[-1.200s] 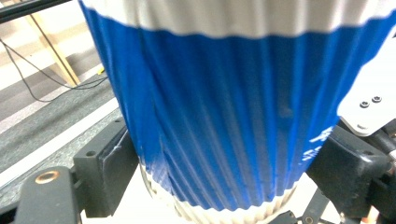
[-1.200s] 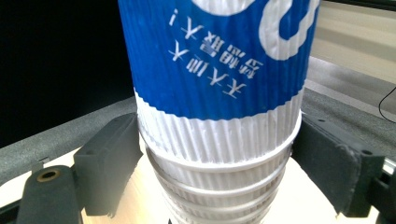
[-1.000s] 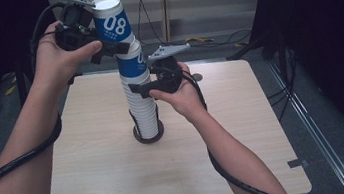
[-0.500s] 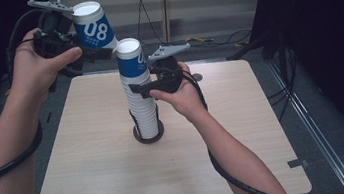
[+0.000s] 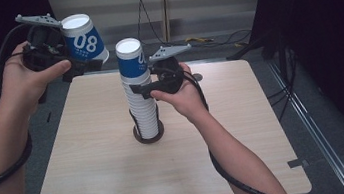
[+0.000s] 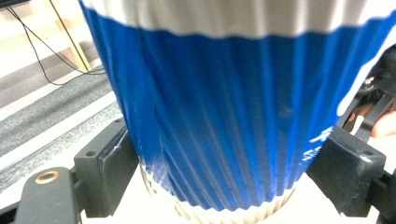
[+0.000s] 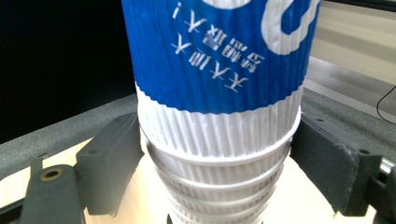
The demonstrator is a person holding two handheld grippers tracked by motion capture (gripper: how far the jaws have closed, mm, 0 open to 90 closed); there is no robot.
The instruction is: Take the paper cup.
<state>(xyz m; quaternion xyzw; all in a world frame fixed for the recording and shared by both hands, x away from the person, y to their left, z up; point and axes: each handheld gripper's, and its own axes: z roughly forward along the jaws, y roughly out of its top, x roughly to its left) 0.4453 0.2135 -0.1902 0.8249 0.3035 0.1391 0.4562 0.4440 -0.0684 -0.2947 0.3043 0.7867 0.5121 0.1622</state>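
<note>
A tall stack of upturned paper cups (image 5: 145,113), its top one blue and white (image 7: 219,70), stands in a black ring (image 5: 137,136) on the wooden table (image 5: 121,184). My right gripper (image 5: 141,88) is shut on the stack just under the top cup, and in the right gripper view its pads (image 7: 119,154) press both sides. Up and to the left of the stack, my left gripper (image 5: 82,64) is shut on a single blue cup marked 08 (image 5: 83,40), held upside down and tilted in the air. The jaws of the left gripper (image 6: 229,182) clamp that cup (image 6: 224,93) near its rim.
Black cables trail from both grippers along the forearms. Behind the table lie loose cables (image 5: 203,40) on a pale floor. Dark curtains close off both sides. Small tape marks (image 5: 294,163) sit at the table's near corners.
The left hand has carried the 08 cup leftward and a little lower, away from the top of the stack. The right hand and the stack have stayed put.
</note>
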